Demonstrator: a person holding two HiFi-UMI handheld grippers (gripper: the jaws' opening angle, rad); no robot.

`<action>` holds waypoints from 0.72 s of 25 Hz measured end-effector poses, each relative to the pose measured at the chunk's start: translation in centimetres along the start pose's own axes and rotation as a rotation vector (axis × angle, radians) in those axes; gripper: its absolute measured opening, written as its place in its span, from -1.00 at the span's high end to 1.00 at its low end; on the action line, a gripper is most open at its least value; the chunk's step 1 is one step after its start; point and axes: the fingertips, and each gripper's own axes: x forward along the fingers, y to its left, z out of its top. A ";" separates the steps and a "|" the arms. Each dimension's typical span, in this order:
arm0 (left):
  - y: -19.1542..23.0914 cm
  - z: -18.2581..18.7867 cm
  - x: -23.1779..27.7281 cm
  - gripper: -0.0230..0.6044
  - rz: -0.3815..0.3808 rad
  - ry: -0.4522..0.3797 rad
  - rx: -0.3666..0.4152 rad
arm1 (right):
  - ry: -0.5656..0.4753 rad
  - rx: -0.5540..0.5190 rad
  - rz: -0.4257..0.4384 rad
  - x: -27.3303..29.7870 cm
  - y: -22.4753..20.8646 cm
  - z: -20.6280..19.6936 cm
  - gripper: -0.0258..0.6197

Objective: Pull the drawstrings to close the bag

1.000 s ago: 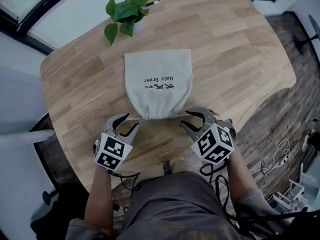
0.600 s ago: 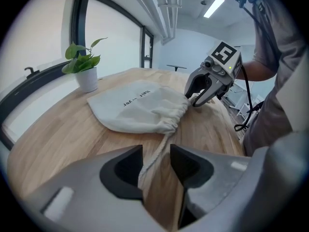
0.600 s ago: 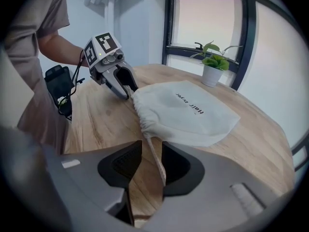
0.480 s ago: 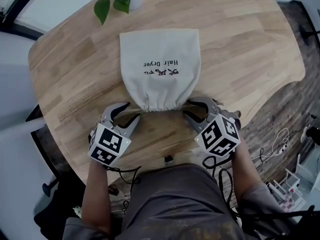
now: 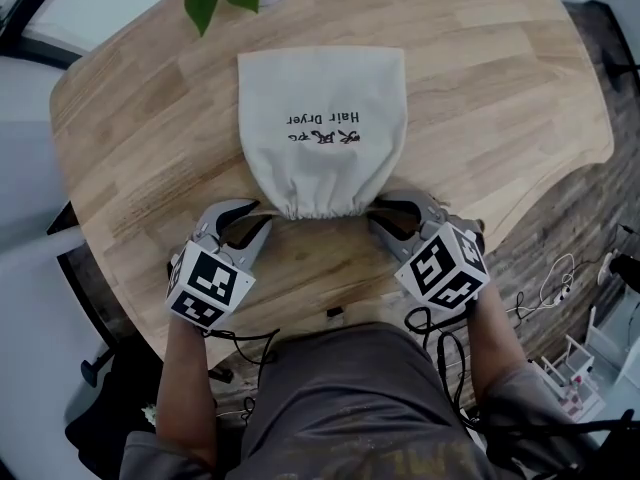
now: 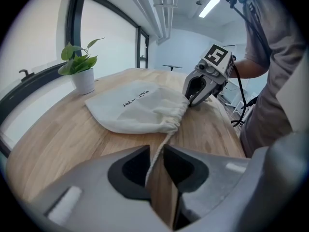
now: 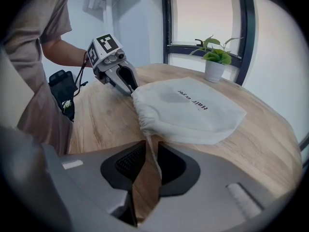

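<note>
Head view looks steeply down on the table (image 5: 480, 88); gripper views face inward, low, sharing the bag (image 5: 322, 128)

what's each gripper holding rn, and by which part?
Left gripper pinches the left drawstring of the bag just outside its cinched mouth; right gripper pinches the right drawstring likewise. Neither grips the cloth.

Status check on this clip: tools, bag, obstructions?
Left tool shut on left drawstring, right tool shut on right drawstring. Bag flat on table, mouth gathered. Plant beyond bag, not in the way.

The left claw (image 5: 258, 218) and right claw (image 5: 378, 218) flank the gathered mouth of the bag (image 5: 322, 128).
</note>
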 end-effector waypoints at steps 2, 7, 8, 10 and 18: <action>0.0 0.0 0.0 0.84 0.001 0.009 0.024 | 0.010 -0.021 -0.010 0.0 0.0 0.0 0.70; 0.0 -0.1 0.0 0.87 0.013 0.020 0.040 | 0.010 -0.028 -0.032 0.1 0.1 0.0 0.79; 0.0 -0.1 0.1 0.87 0.018 0.026 0.042 | 0.009 -0.022 -0.033 0.1 0.0 0.0 0.79; 0.0 -0.1 0.1 0.87 0.024 0.028 0.032 | 0.011 -0.012 -0.035 0.1 0.0 -0.1 0.80; 0.6 -0.3 -0.5 0.89 0.090 0.023 -0.044 | 0.008 0.043 -0.080 -0.3 -0.1 -0.1 0.81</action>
